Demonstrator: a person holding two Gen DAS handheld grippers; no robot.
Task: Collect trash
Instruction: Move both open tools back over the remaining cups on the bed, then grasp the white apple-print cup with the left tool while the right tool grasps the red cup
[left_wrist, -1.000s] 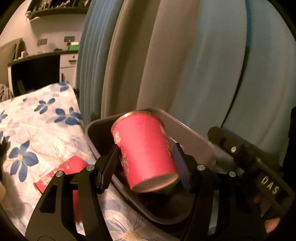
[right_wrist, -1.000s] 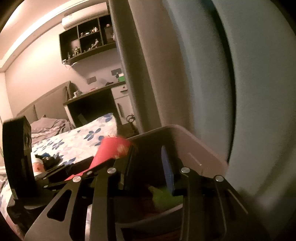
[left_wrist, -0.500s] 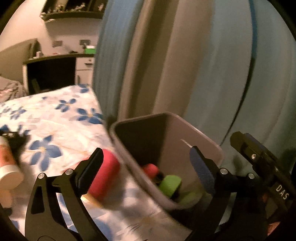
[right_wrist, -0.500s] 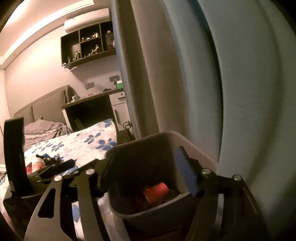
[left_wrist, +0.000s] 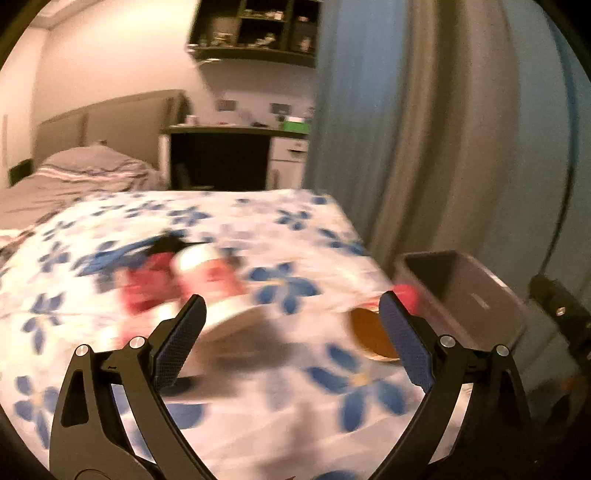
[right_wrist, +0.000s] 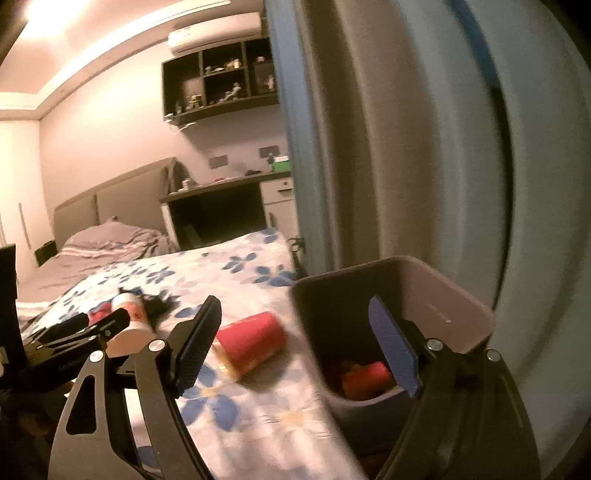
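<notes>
A grey trash bin (right_wrist: 458, 314) stands beside the bed by the curtain, with a red cup (right_wrist: 364, 376) inside; the bin also shows in the left wrist view (left_wrist: 476, 291). A red paper cup (right_wrist: 255, 343) lies on its side on the floral bedsheet near the bin; the left wrist view shows its open mouth (left_wrist: 369, 332). A white and red container (left_wrist: 207, 280) and a red wrapper (left_wrist: 144, 284) lie further left, blurred. My left gripper (left_wrist: 291, 347) is open and empty over the bed. My right gripper (right_wrist: 295, 354) is open and empty, between the cup and the bin.
The bed with the blue-flowered sheet (left_wrist: 295, 387) fills the foreground. Curtains (right_wrist: 406, 147) hang right behind the bin. A dark desk (left_wrist: 221, 155), a headboard and wall shelves (right_wrist: 221, 85) stand at the back. My left gripper shows at the left of the right wrist view (right_wrist: 85, 328).
My left gripper let the red cup go into the bin, opened, and swung left over the bed. My right gripper opened and drew back from the bin's rim.
</notes>
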